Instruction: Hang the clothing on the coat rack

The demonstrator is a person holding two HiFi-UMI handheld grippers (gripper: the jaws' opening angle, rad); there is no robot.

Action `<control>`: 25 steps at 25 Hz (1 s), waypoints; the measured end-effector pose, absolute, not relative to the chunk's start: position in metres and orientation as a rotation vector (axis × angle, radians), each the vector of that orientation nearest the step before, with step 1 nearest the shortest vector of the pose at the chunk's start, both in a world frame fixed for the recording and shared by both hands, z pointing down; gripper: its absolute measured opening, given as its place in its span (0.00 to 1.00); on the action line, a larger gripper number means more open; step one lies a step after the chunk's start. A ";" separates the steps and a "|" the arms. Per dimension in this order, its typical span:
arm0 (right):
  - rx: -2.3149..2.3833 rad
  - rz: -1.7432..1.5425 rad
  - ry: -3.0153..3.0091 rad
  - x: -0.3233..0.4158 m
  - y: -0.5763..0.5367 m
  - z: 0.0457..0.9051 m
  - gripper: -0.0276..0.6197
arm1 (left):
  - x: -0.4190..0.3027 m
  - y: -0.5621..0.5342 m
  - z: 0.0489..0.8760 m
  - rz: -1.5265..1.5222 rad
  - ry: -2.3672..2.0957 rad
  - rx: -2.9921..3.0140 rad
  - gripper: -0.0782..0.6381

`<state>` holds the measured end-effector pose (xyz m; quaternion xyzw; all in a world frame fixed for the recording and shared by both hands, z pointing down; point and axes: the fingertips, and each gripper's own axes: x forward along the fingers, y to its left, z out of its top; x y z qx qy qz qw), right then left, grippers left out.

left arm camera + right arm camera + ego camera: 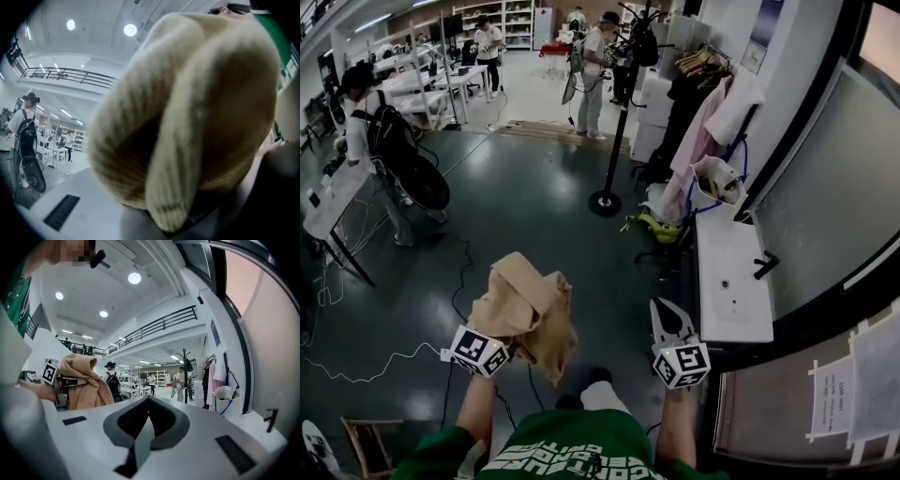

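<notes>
A beige knitted garment (530,309) hangs bunched over my left gripper (508,333), which is shut on it; the jaws themselves are buried in the cloth. In the left gripper view the ribbed knit (197,117) fills most of the picture. My right gripper (667,317) is held level beside it on the right, shut and holding nothing; its pads meet in the right gripper view (149,401). The black coat rack (617,122) stands on a round base some way ahead across the dark floor, with dark items on its top hooks. It also shows in the right gripper view (186,376).
A white table (731,281) runs along the wall at right. Behind it is a rail of hanging clothes (703,122) and a yellow-green bag (654,225) on the floor. Several people stand about; one with a backpack (389,141) is at a desk on the left. Cables cross the floor.
</notes>
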<state>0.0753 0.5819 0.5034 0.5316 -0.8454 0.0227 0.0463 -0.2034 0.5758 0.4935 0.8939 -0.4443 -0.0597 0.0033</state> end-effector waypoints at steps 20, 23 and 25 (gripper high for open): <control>1.562 0.016 -2.605 0.119 0.363 0.501 0.06 | -0.152 0.372 0.497 -0.158 -1.429 2.791 0.22; 1.553 0.003 -2.604 0.132 0.328 0.496 0.06 | -0.141 0.337 0.493 -0.164 -1.445 2.786 0.22; 1.555 -0.002 -2.608 0.142 0.306 0.493 0.06 | -0.133 0.316 0.491 -0.169 -1.451 2.783 0.22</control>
